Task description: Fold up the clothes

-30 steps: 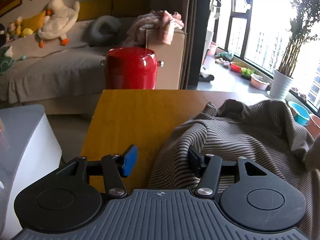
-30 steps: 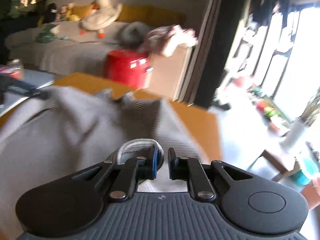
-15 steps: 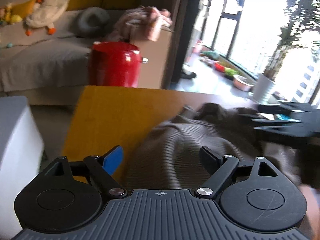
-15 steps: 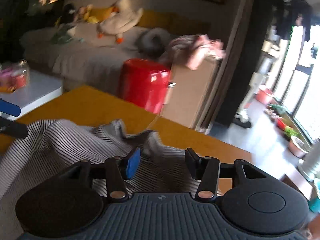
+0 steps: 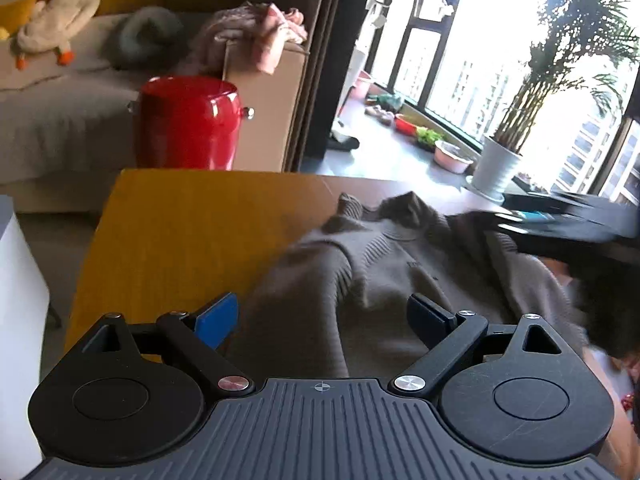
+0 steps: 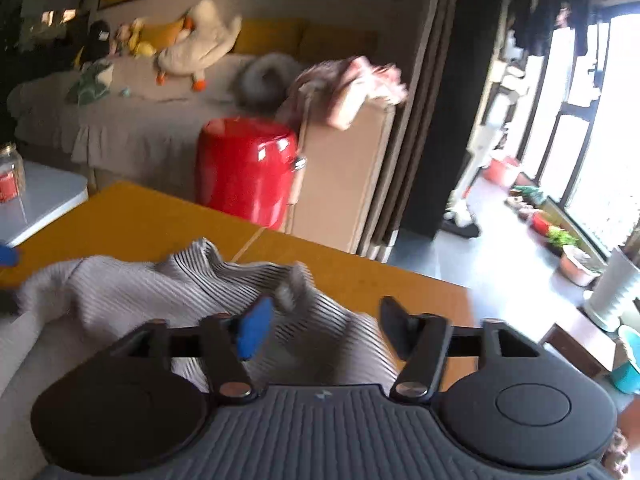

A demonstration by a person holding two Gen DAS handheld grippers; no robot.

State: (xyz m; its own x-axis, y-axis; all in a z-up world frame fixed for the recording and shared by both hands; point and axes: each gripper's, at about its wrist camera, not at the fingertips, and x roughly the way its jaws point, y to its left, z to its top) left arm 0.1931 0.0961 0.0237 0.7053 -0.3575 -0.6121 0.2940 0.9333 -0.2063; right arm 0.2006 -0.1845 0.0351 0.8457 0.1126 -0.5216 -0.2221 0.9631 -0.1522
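Striped grey sweater lying crumpled on the yellow-orange counter, bunched toward the right half, collar area rumpled and pointing to the far edge; no clean fold visible, so task judged barely begun, with flattening, sleeves and body folds all left. Left tongs spread wide, gripping nothing, poised low over the near hem of the sweater, blue pad over bare counter beside the cloth edge, dark pad over the fabric. Right tongs also spread wide, nothing held, just above the sweater's right side near a raised wrinkle; contact with cloth not certain due to blur. Right tongs also seen from the left view as a dark blurred shape over the far right of the garment. Counter smooth and glossy, likely slippery under knit, so cloth may slide when dragged. Left part of the counter bare of cloth. Room: red metal bin just past the far counter edge, cardboard box beside it with pinkish clothes draped on top, grey-covered sofa behind with plush duck and other toys, white side table with a jar at left, potted plant and basins by the bright window at right, framed pictures on the wall.
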